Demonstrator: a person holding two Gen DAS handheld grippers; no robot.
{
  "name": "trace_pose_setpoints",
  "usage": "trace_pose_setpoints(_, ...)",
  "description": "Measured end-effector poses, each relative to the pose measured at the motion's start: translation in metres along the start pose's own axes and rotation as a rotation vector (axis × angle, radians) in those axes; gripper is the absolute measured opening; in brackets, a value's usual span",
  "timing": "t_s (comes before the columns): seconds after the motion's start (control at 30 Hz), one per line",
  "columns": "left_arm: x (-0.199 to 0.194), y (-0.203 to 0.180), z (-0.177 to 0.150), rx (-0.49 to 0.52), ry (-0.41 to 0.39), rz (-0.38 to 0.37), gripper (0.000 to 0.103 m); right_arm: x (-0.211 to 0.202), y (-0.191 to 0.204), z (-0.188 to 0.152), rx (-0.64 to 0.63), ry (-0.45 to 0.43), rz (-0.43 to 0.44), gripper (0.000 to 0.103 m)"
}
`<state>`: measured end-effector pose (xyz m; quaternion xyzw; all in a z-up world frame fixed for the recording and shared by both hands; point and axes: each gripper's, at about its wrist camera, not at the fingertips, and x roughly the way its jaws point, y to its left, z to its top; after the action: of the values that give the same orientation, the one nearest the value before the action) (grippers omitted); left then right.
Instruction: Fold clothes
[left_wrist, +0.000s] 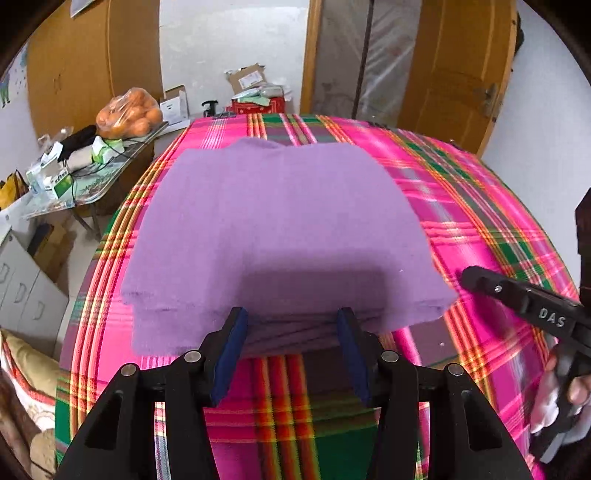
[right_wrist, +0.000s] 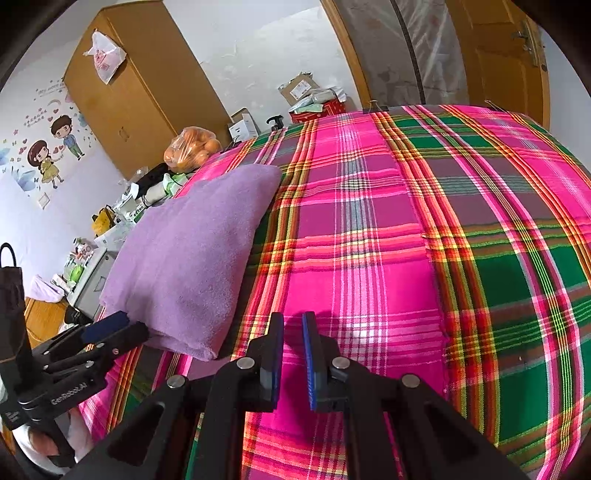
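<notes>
Clearly near the end: folded purple garment (left_wrist: 280, 221) lying flat on the plaid-covered counter (left_wrist: 461, 206), with several stacked layers visible at its near edge. Main risk from here: pushing into that edge with the left gripper (left_wrist: 291, 317) and sliding the layers over each other, so spoiling the fold. Also possible: catching only the upper layers when closing, then lifting a half-open bundle. Left jaws: wide apart, pads on either side of a stretch of the near edge, at most brushing the fabric, not pinching it. Right gripper (right_wrist: 293, 321): over bare plaid, to the right of the garment, jaws barely apart, only a slim gap, nothing between, touching nothing.
</notes>
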<state>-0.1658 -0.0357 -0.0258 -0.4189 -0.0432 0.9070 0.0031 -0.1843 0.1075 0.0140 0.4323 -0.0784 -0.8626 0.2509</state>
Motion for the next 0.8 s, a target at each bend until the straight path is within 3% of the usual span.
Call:
trace_pose_setpoints(0.3,-0.018,0.005,-0.011,-0.039,-0.023,-0.003,0.053,-0.003,0.024,-0.004,-0.122,-0.005,0.015,0.011)
trace_pose_setpoints(0.53,-0.026,0.011,-0.04,-0.065,0.038,0.081,0.052,-0.005,0.05,-0.015,-0.233,0.009,0.001,0.011)
trace_pose_setpoints(0.8,-0.033,0.021,-0.057,-0.065,0.017,0.151,0.053,-0.004,0.064,-0.025,-0.275,0.051,-0.064,0.011)
